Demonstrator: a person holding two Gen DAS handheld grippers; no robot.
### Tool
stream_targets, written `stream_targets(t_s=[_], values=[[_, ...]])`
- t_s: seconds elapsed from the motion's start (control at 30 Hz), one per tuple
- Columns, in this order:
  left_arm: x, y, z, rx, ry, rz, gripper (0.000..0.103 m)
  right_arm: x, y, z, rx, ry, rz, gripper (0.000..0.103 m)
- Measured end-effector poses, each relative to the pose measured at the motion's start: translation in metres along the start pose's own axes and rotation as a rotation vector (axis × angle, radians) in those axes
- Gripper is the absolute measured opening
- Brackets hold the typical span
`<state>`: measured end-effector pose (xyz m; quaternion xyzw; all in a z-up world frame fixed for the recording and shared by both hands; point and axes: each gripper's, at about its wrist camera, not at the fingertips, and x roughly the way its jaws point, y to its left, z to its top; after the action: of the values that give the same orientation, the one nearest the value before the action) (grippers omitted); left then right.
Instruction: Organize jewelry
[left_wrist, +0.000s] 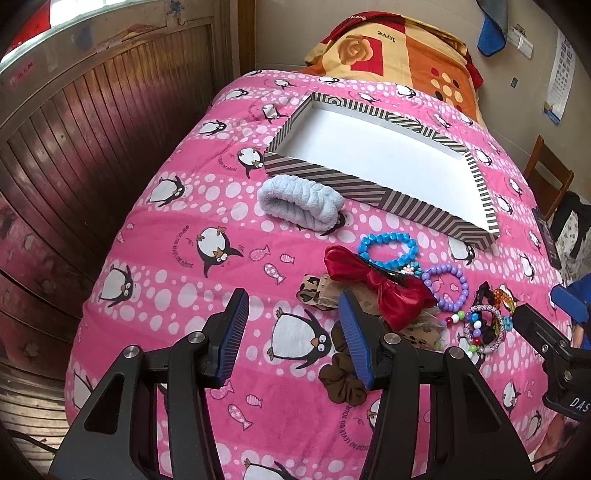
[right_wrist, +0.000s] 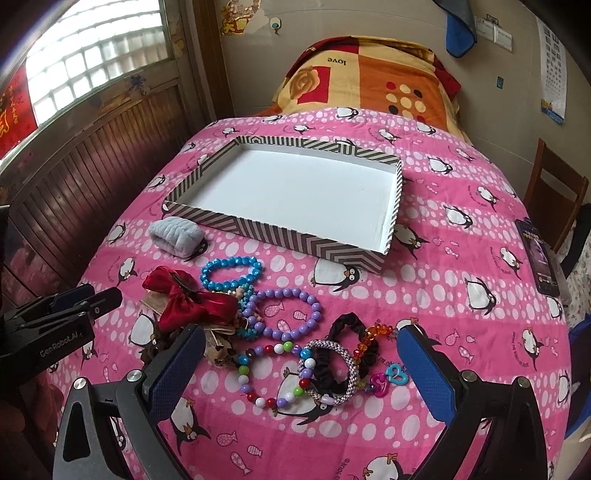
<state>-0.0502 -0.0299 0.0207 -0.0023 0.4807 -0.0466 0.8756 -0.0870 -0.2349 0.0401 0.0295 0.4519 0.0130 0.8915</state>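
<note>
A striped shallow box (left_wrist: 325, 173) (right_wrist: 258, 229) with a white inside lies on the pink penguin blanket. In front of it lie a pale blue fluffy band (left_wrist: 299, 203) (right_wrist: 175, 230), a blue bead bracelet (left_wrist: 388, 249) (right_wrist: 231, 273), a red bow (left_wrist: 380, 288) (right_wrist: 188, 299), a purple bead bracelet (left_wrist: 447, 288) (right_wrist: 284, 314), a multicoloured bead bracelet (right_wrist: 273, 373), a black scrunchie (right_wrist: 351, 354) and a brown scrunchie (left_wrist: 341, 373). My left gripper (left_wrist: 291, 317) (right_wrist: 86, 299) hovers open over the blanket, left of the pile. My right gripper (right_wrist: 299, 354) hangs open above the bracelets, holding nothing.
An orange and red pillow (left_wrist: 391, 48) (right_wrist: 369, 74) lies at the bed's head. A wood-panelled wall (left_wrist: 92, 147) runs along the left. A wooden chair (right_wrist: 554, 192) and a dark phone (right_wrist: 539, 258) sit at the right bed edge.
</note>
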Motion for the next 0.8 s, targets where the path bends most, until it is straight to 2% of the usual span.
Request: stream_targets(t_s=[0.53,0.7,0.8], values=[[0.003,0.004,0.002,-0.018,0.007,-0.005,0.05,0.001,-0.014,0.001,0.013,0.004,-0.017,0.102],[0.007,0.017,0.013,-0.06,0.018,-0.024,0.05,0.004,-0.027,0.0,0.033,0.012,-0.032,0.097],[0.01,0.027,0.021,-0.084,0.021,-0.035,0.05,0.007,-0.036,-0.001,0.038,0.021,-0.045,0.089]])
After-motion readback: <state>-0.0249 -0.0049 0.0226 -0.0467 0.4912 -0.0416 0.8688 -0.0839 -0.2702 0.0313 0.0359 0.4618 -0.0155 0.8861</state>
